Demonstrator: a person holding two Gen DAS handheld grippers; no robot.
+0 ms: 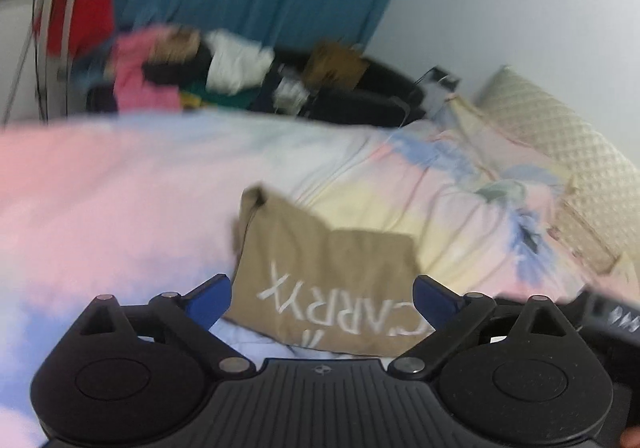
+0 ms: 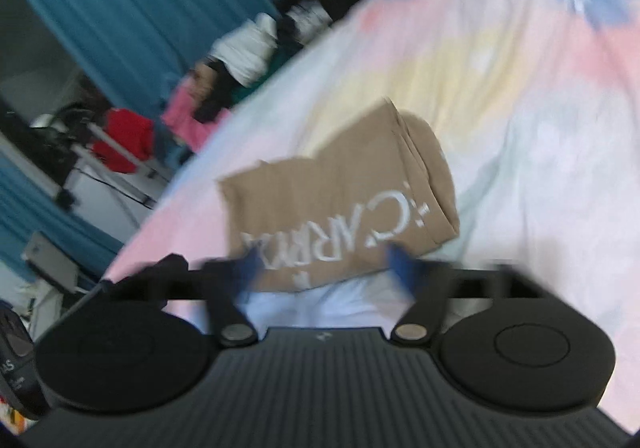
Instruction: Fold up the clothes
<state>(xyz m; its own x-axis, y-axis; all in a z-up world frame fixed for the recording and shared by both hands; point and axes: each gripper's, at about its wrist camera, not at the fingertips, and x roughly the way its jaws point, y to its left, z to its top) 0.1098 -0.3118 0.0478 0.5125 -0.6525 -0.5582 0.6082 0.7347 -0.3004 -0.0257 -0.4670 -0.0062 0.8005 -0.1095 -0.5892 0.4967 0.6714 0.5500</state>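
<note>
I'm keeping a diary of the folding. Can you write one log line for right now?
task: fold clothes | item: folded tan fabric garment with white lettering on pastel bedsheet | left gripper: open, empty | right gripper: open, empty, blurred

1. A folded tan cotton garment [image 1: 328,284] lying on the pastel pink, blue and yellow bedspread [image 1: 120,187] bears large white capital letters, seen upside down. In the left wrist view they read "CARRYX", with small marks before the C.
2. In the right wrist view the same garment [image 2: 340,199] shows ":CARR", the rest blurred.
3. White characters on dark devices at the frame edges are too blurred to read.
</note>
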